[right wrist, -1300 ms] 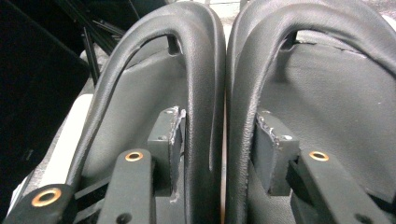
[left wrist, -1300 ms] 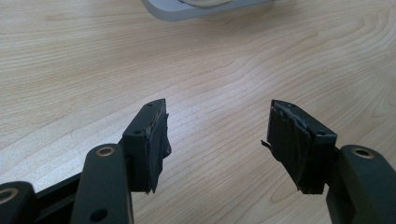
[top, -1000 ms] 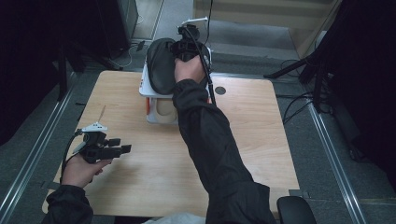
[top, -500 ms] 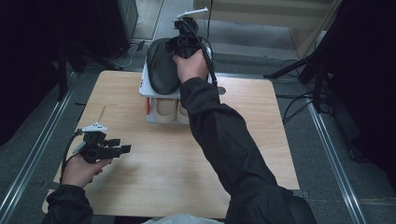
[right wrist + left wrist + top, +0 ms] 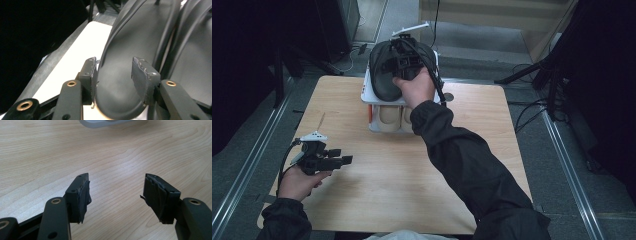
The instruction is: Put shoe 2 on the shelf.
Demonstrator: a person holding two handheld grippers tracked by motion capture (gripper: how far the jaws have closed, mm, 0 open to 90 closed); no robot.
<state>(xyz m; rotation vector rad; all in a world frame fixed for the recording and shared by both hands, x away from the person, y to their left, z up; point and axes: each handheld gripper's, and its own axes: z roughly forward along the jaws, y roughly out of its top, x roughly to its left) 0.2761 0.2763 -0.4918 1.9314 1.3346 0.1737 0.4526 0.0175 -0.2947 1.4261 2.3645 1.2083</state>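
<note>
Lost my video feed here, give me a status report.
Right claw clamped on the left black shoe atop the white rack. Left claw open, idle over the wooden table. Second shoe sits close alongside.

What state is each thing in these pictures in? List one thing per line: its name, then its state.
Black shoe: on top of the white rack, heel end between the right gripper's jaws.
Second black shoe: lying beside the first.
White rack: standing at the table's far edge.
Right gripper: closed on the black shoe.
Left gripper: open, empty, above the table.
</note>
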